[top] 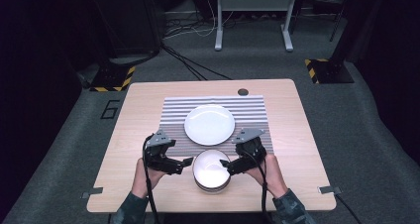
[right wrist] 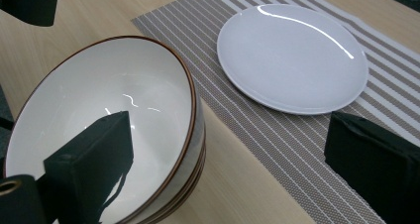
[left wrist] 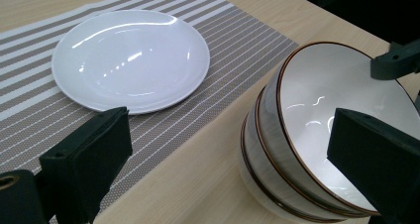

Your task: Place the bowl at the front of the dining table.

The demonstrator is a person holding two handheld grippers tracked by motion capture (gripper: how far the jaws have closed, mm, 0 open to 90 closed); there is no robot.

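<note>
Beside stacked bowls [top: 212,171] | left hand-held gripper [top: 187,161], right hand-held gripper [top: 225,163] | both released (angled inward)

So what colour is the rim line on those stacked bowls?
Brown, a thin line around the white top bowl; clearest in the left gripper view.

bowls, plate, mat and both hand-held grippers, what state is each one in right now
stack of bowls: nested, upright, empty, on bare wood near the table's front edge
white plate: empty, flat on the mat
striped placemat: spread flat, bowls off it
left hand-held gripper: open, at the stack's left rim, holding nothing
right hand-held gripper: open, one jaw over the top bowl's rim
table: bare wood around the mat
</note>
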